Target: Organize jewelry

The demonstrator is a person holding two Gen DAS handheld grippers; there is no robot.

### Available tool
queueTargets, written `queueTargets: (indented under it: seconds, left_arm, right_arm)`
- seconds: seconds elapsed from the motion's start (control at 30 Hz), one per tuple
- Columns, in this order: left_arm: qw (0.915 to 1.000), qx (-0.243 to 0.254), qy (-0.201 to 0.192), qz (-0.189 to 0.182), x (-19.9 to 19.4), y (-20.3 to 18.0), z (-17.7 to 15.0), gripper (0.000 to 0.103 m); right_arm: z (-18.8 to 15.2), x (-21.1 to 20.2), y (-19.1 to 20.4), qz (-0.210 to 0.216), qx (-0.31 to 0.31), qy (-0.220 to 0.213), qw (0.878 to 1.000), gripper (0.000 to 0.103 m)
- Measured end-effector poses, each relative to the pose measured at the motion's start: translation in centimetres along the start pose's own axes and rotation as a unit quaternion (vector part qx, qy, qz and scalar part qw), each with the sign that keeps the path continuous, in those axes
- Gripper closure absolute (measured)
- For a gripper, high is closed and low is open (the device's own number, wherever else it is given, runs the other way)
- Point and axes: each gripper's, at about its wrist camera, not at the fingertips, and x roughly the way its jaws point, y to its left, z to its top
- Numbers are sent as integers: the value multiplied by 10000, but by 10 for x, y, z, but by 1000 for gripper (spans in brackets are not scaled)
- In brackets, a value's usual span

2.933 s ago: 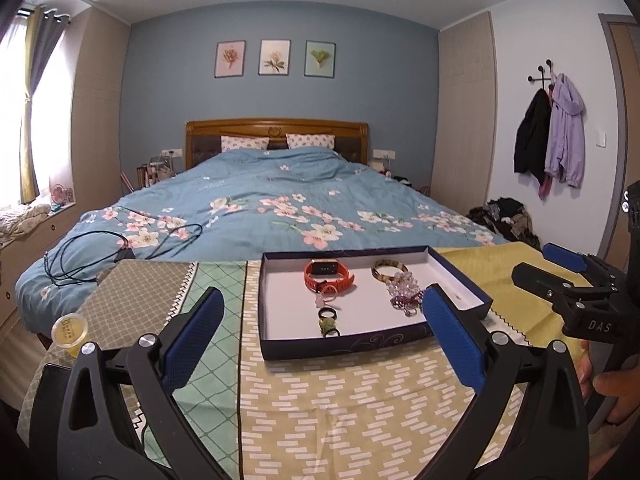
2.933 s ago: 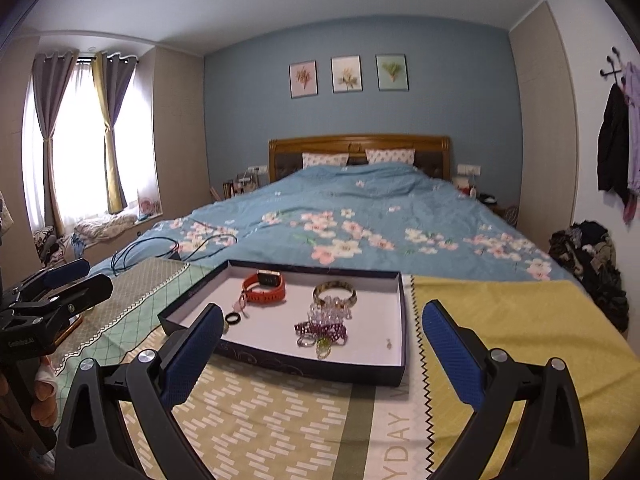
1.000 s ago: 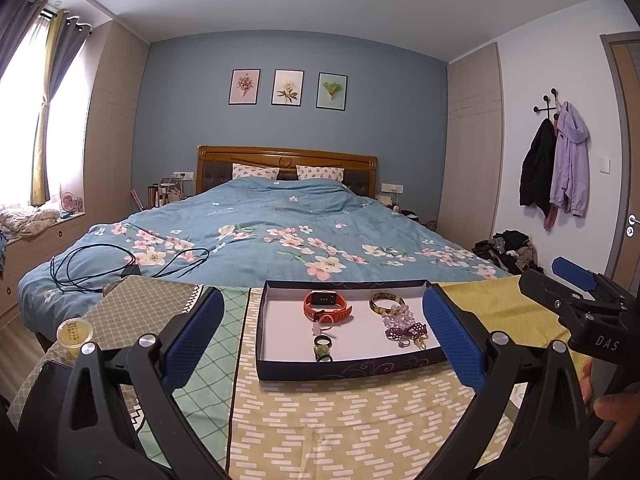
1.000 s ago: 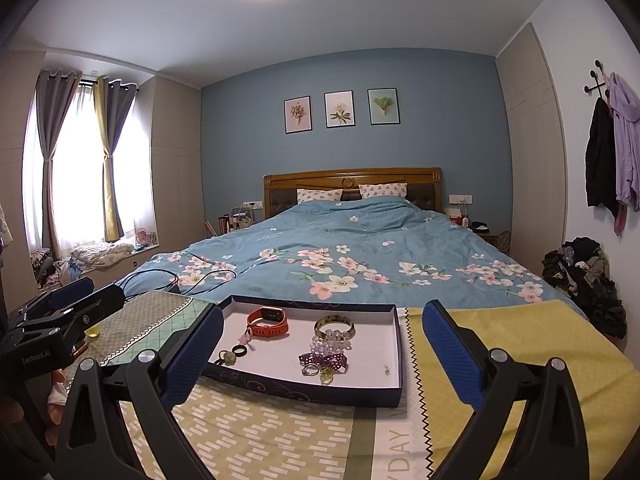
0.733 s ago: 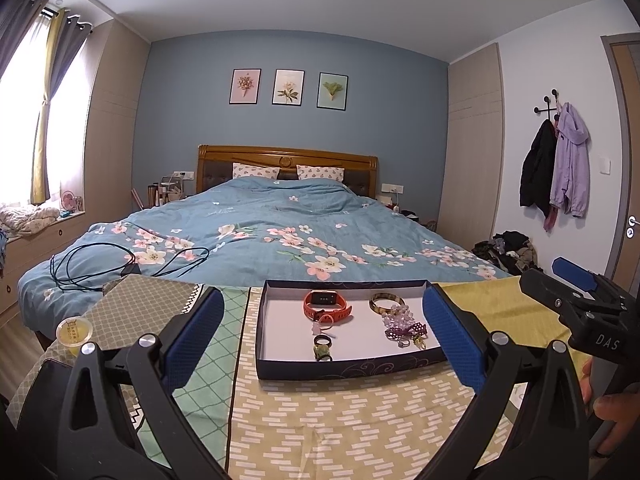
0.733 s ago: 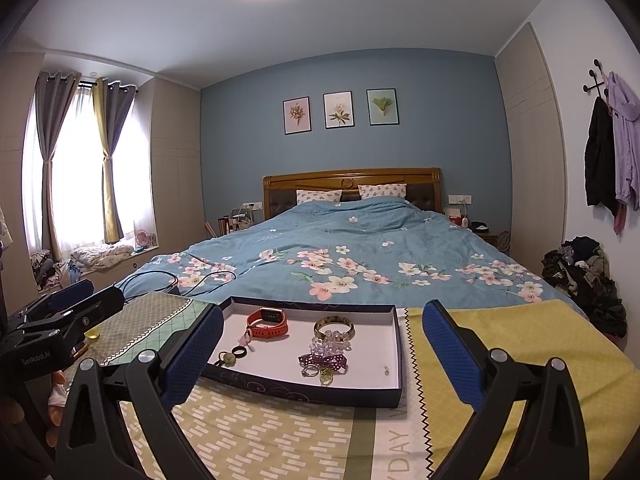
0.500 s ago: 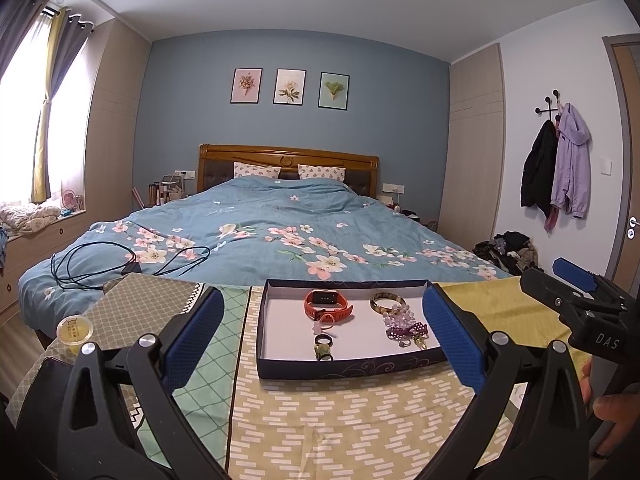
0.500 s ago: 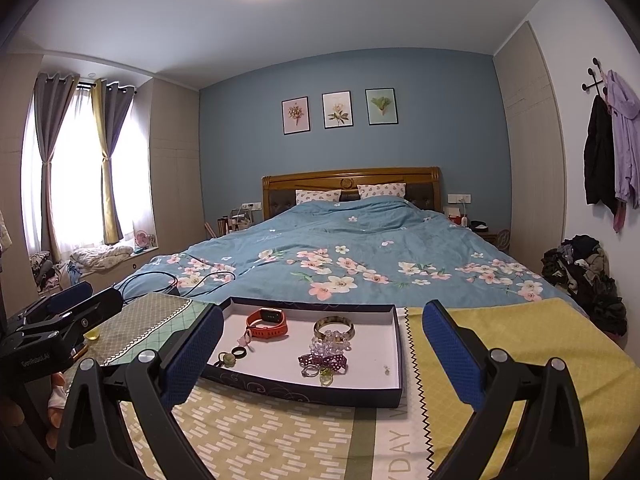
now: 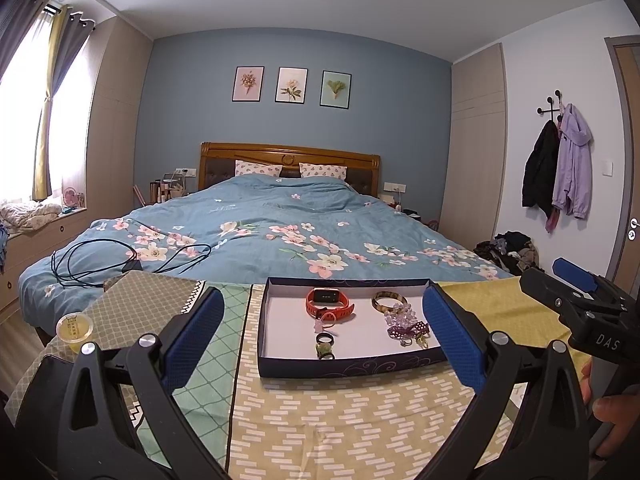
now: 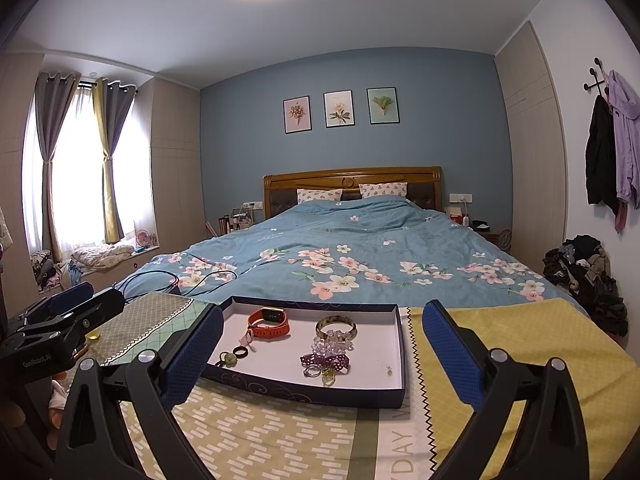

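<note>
Both tools, left (image 9: pixel 323 336) & right (image 10: pixel 323 344), wide apart w/ nothing held, jewelry tray (image 9: pixel 344 366) just ahead.

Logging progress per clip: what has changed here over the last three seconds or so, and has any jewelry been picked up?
Both cameras tilted up and drew back: the tray sits lower and smaller, with more ceiling showing. Since a second ago, almost nothing moved. Nothing was grasped or released. The left gripper and right gripper remain open and empty, and the orange watch, bangle and rings lie where they were in the tray.
</note>
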Motion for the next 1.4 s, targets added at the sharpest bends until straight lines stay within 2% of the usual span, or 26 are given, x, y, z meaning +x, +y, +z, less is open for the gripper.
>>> queueTargets:
  seconds: [1.4]
  left_arm:
    - [10000, 24, 41, -6, -2, -1, -4, 5]
  right_arm:
    - [0, 6, 3, 23, -6, 0, 10000, 7]
